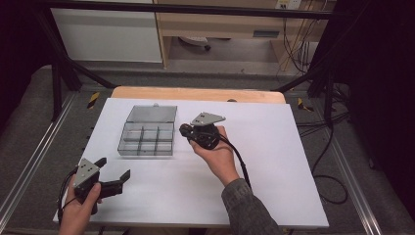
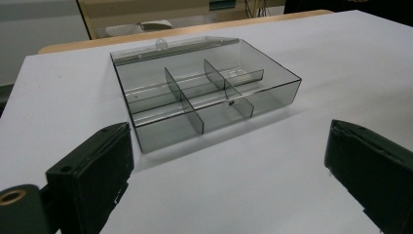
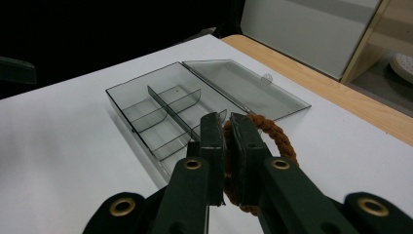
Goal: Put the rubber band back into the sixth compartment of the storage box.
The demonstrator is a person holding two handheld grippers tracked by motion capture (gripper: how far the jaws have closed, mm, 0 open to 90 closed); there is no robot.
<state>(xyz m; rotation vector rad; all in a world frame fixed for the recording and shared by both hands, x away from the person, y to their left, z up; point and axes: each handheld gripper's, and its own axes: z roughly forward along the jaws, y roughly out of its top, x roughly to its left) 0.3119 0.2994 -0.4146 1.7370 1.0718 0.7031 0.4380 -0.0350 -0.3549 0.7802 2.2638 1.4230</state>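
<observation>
Brown braided hair tie [image 3: 272,141] pinched in right gripper [image 3: 226,134], raised just beside open compartment box [image 1: 147,138]; all six compartments empty, drop-in not yet made; left gripper [image 1: 113,169] spread wide, nothing in it, near front edge of white table [image 1: 274,161]; ample bare room around.

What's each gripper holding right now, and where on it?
The right gripper pinches a brown braided ring across its near rim. The left gripper is open and holds nothing.
</observation>
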